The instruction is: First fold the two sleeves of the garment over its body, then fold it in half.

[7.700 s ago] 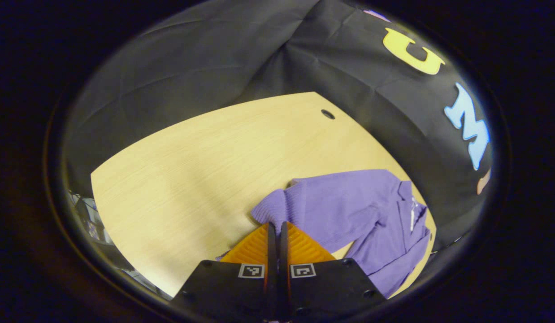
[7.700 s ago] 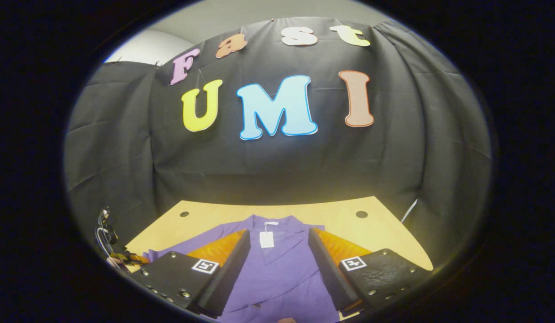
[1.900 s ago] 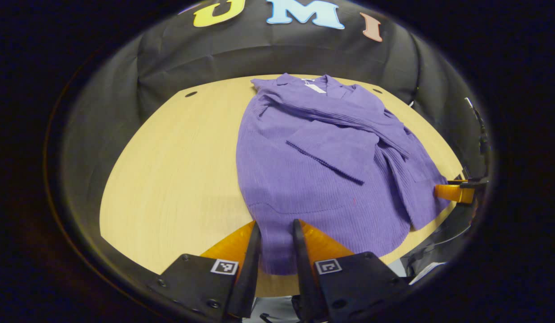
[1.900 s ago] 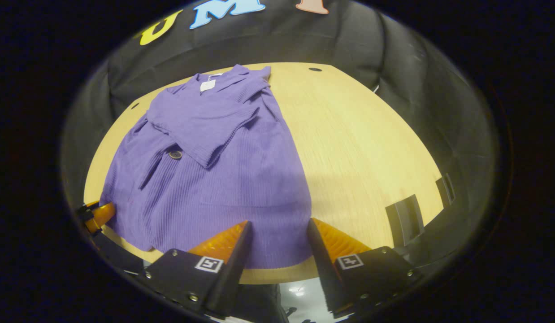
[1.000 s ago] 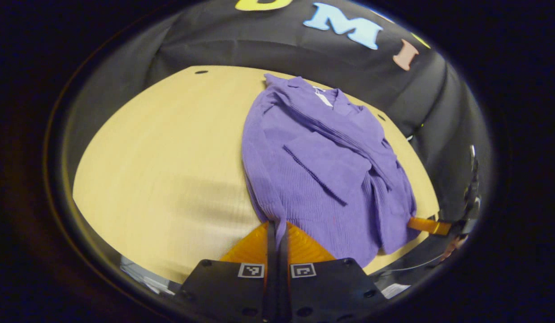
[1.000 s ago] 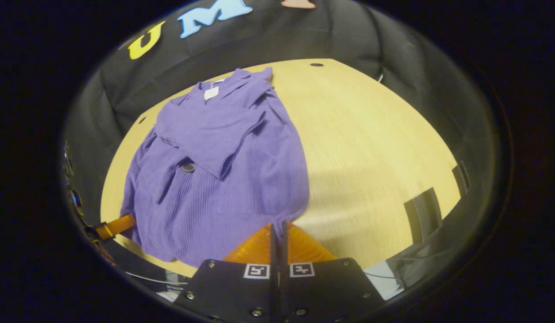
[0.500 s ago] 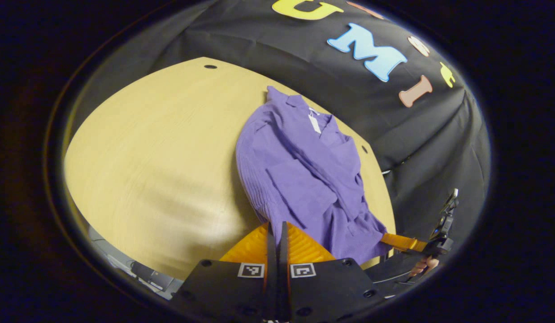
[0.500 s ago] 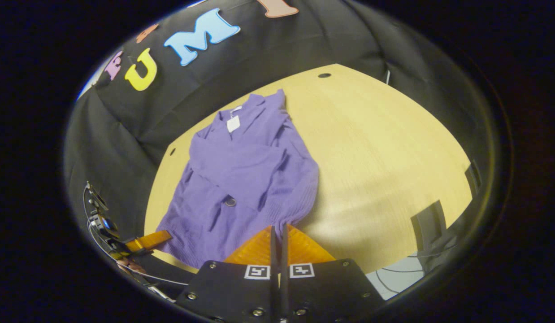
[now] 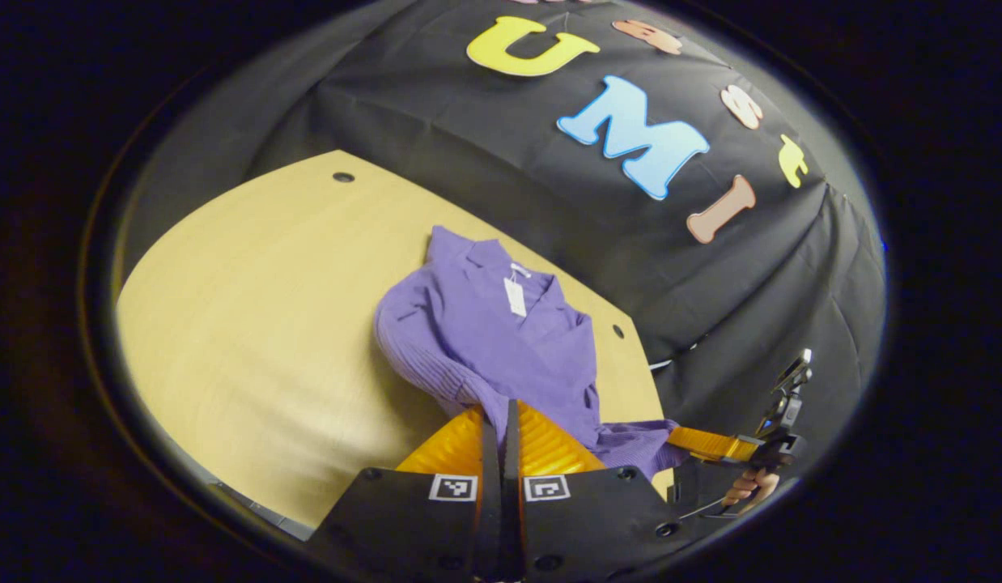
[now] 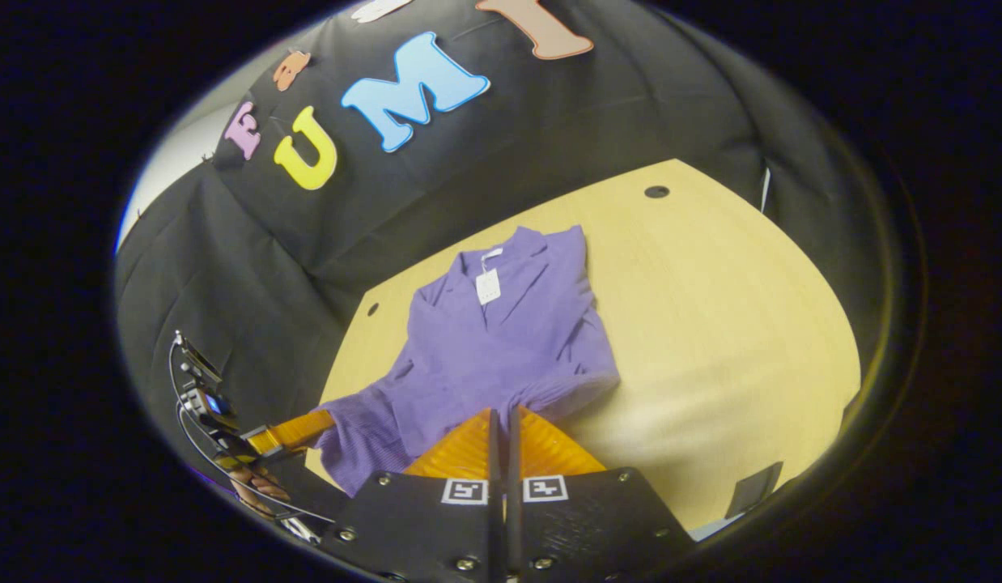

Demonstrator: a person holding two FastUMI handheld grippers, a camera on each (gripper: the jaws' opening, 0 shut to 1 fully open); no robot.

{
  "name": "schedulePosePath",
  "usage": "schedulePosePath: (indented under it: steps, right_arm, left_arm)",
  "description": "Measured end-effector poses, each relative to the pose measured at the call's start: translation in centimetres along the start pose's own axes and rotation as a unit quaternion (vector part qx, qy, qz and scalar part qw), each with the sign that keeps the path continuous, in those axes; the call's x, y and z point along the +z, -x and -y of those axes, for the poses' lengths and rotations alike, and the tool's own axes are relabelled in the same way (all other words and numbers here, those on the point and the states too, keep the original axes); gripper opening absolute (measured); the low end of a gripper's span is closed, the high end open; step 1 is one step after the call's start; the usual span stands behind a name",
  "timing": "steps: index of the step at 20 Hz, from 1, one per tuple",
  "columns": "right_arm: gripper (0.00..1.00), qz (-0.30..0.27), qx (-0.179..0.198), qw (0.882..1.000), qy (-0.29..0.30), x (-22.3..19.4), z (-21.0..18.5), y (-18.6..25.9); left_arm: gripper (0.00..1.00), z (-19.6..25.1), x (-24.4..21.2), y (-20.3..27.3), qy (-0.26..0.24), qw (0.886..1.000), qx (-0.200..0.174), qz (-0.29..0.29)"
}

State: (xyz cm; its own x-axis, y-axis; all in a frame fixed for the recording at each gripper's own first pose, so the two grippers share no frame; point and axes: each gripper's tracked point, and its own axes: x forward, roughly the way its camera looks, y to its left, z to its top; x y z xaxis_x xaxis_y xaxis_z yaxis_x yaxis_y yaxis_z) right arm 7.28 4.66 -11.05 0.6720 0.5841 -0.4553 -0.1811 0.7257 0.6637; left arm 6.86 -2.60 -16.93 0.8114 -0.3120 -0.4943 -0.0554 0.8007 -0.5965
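Note:
A purple ribbed garment (image 9: 485, 340) with a collar and a white tag (image 9: 515, 296) lies on the light wooden table (image 9: 250, 324), sleeves folded over its body. My left gripper (image 9: 501, 409) is shut on one corner of its bottom hem, lifted off the table. In the right gripper view my right gripper (image 10: 501, 414) is shut on the other hem corner of the garment (image 10: 509, 340). The raised hem bows between them over the lower body. The right gripper (image 9: 695, 441) also shows in the left gripper view, the left gripper (image 10: 295, 433) in the right gripper view.
The table has small round holes near its far edge (image 9: 343, 176) (image 10: 655, 192). Black cloth wall rises right behind the table. A hand (image 10: 254, 482) holds the left gripper. A dark object (image 10: 752, 488) sits at the table's near right edge.
Both grippers closed on the bottom hem about a second ago and have since lifted it and carried it toward the collar. The lower half of the garment has risen off the table.

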Motion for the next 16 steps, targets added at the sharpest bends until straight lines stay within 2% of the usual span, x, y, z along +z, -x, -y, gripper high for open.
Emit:
schedulePosePath:
  steps: [5,8,12,16]
  right_arm:
    - [0.01,0.052,-0.004,0.999,-0.009,6.5,-0.6,-1.3]
    - [0.01,0.077,-0.01,0.997,-0.015,10.1,-1.0,-2.7]
    - [0.01,0.103,-0.025,0.994,-0.006,14.2,-1.0,-5.7]
    - [0.01,0.117,-0.056,0.991,0.016,17.7,0.1,-9.4]
  left_arm:
    - [0.07,3.0,7.1,-3.0,-0.018,0.998,-0.048,0.047]
    - [0.07,2.9,10.8,-4.8,-0.017,0.996,-0.057,0.066]
    - [0.07,1.8,14.8,-8.2,-0.034,0.994,-0.059,0.086]
    - [0.06,0.5,17.7,-12.1,-0.047,0.994,-0.049,0.091]
